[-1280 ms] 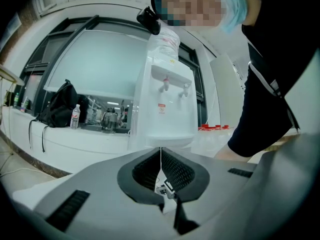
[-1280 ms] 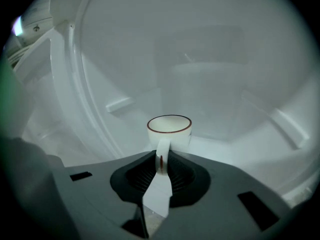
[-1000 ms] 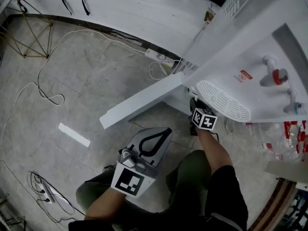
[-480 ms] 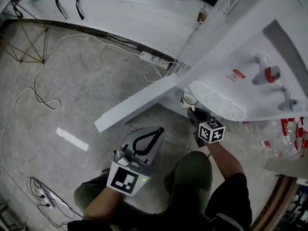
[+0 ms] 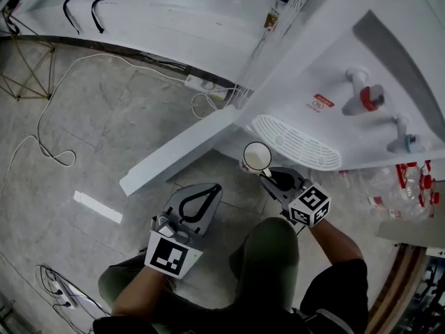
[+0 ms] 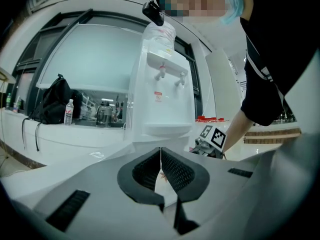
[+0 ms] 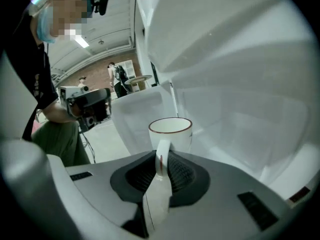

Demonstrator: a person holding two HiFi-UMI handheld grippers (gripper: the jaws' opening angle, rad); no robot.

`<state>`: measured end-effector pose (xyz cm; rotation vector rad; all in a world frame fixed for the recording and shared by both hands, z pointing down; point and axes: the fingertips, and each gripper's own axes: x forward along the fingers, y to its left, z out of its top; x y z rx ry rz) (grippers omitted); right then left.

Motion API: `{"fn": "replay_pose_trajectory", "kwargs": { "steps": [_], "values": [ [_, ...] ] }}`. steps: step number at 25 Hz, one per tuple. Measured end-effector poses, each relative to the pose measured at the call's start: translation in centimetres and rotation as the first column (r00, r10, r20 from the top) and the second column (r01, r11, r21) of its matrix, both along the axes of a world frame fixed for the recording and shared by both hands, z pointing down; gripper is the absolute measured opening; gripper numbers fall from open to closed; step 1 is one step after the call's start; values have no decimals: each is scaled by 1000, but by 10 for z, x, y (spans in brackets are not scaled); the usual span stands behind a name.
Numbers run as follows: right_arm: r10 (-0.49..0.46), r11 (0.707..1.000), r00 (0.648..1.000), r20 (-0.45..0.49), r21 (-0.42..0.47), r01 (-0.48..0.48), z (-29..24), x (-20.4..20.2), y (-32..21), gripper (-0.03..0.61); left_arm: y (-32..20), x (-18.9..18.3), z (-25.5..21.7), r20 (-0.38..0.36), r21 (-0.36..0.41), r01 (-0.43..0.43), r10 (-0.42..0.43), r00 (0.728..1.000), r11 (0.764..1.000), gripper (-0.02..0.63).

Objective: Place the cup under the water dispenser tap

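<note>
A white cup (image 5: 256, 157) with a thin dark rim hangs in the air just in front of the white water dispenser's drip grille (image 5: 295, 142). My right gripper (image 5: 272, 178) is shut on its handle, and the mug (image 7: 171, 132) stands upright beyond the pads (image 7: 175, 171) in the right gripper view. Above the grille are the red tap (image 5: 363, 99) and the blue tap (image 5: 403, 139). My left gripper (image 5: 206, 192) is shut on nothing, low over the person's knee, left of the cup. From the left gripper (image 6: 160, 170) the dispenser (image 6: 162, 91) shows ahead.
The dispenser's lower cabinet door (image 5: 177, 153) swings open to the left, below the cup. A power strip (image 5: 201, 84) and loose cables (image 5: 49, 152) lie on the tiled floor. Plastic bottles (image 5: 417, 186) stand at the right. The person's knees (image 5: 268, 256) are under both grippers.
My right gripper has risen from under the drip grille, bringing the cup into view in front of the grille's edge. The left gripper has stayed about where it was.
</note>
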<state>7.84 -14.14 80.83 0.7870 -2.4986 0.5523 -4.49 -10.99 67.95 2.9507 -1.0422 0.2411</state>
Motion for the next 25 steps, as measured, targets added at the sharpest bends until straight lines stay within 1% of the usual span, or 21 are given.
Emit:
{"fn": "replay_pose_trajectory", "kwargs": {
  "steps": [3,5,7,13,17,21,25],
  "values": [
    [-83,996,996,31,20,83,-25,-10,19,78,-2,3,1,8,-4,-5,5,1000,1000,20],
    [-122,992,990,64,24,121,-41,-15,30,78,-3,5,0,15,1,-10,9,1000,1000,20],
    [-145,989,984,99,30,143,-58,-20,40,78,-3,4,0,15,8,-6,6,1000,1000,20],
    [-214,975,959,183,94,200,-128,-34,63,78,-5,-1,1,23,17,10,-10,1000,1000,20],
    [-230,972,945,233,106,211,-186,-32,67,78,-4,1,4,15,25,4,-5,1000,1000,20],
    [-228,970,948,222,141,201,-226,-19,59,78,-1,7,3,16,31,-20,20,1000,999,20],
    [-197,968,961,192,192,160,-248,-5,40,78,0,12,0,2,41,-27,27,1000,999,20]
  ]
}}
